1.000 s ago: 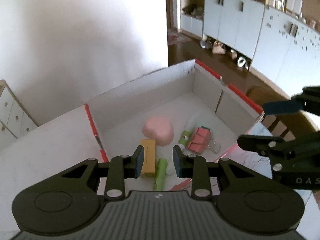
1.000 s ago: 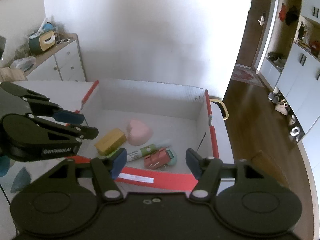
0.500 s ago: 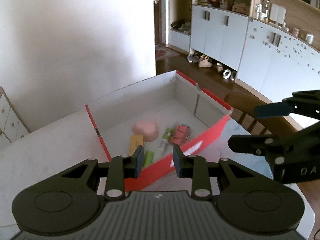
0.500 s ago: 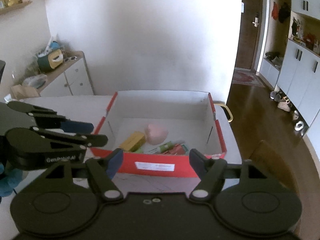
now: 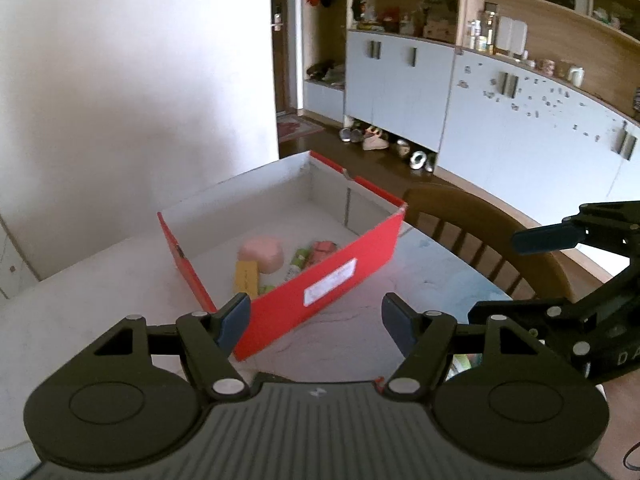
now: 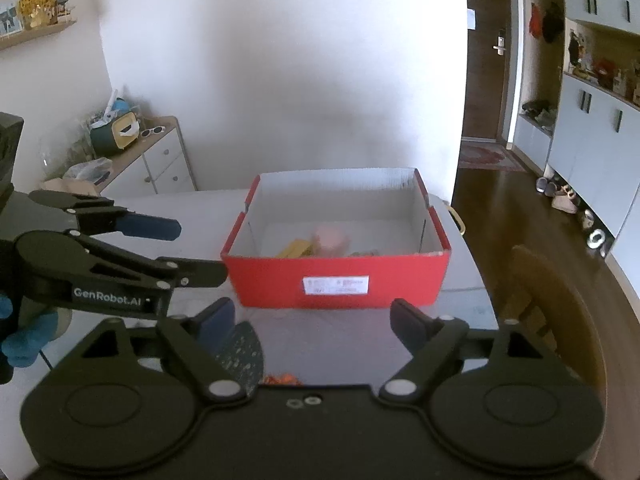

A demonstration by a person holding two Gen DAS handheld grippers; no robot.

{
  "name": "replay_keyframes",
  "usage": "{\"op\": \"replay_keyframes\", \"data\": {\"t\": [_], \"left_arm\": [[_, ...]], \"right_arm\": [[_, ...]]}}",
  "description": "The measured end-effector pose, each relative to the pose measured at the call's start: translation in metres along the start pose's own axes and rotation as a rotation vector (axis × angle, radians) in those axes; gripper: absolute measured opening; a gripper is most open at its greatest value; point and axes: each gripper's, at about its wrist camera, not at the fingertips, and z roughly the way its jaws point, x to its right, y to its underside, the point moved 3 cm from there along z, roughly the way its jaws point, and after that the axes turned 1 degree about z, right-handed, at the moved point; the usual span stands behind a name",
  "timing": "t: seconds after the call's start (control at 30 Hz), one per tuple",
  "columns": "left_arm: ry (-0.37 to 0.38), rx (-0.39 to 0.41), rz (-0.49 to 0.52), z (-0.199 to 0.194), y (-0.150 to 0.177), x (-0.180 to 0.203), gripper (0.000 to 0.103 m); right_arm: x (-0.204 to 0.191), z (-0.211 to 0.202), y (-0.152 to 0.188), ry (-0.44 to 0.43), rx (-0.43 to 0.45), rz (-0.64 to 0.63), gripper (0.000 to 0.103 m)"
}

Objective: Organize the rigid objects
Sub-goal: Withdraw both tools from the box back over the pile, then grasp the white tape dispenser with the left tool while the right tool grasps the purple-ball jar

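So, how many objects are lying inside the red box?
4 visible: pink block at the middle, yellow block beside it, green tube and red item rightward. The front wall may hide more.

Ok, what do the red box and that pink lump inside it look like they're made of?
Red box: looks like cardboard, matte red outside and plain white inside, with thin folded walls and a paper label on the front. Pink lump: smooth, rounded and matte, possibly soap, foam or soft plastic; the views are too small and blurred to settle it.
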Motion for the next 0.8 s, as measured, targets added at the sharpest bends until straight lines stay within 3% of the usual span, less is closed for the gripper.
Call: {"op": "replay_keyframes", "data": {"t": [0.17, 0.53, 0.6, 0.77, 0.8], "left_arm": [[0.039, -0.003, 0.004, -0.01, 0.019, 0.01, 0.081], [0.133, -0.055, -0.002, -0.008, 0.075, 0.027, 0.082], [0.147, -0.068, -0.005, -0.004, 0.086, 0.031, 0.088], [0.194, -0.114, -0.021, 0.009, 0.111, 0.04, 0.091], [0.2, -0.116, -0.02, 0.011, 0.115, 0.042, 0.095]], "right_arm": [[-0.006, -0.015, 0.025, 0.014, 0.003, 0.027, 0.093], [0.0, -0.029, 0.094, 0.085, -0.037, 0.09, 0.101], [0.004, -0.03, 0.104, 0.096, -0.045, 0.108, 0.102], [0.014, -0.028, 0.125, 0.122, -0.066, 0.148, 0.102], [0.017, -0.026, 0.128, 0.129, -0.073, 0.157, 0.102]]}}
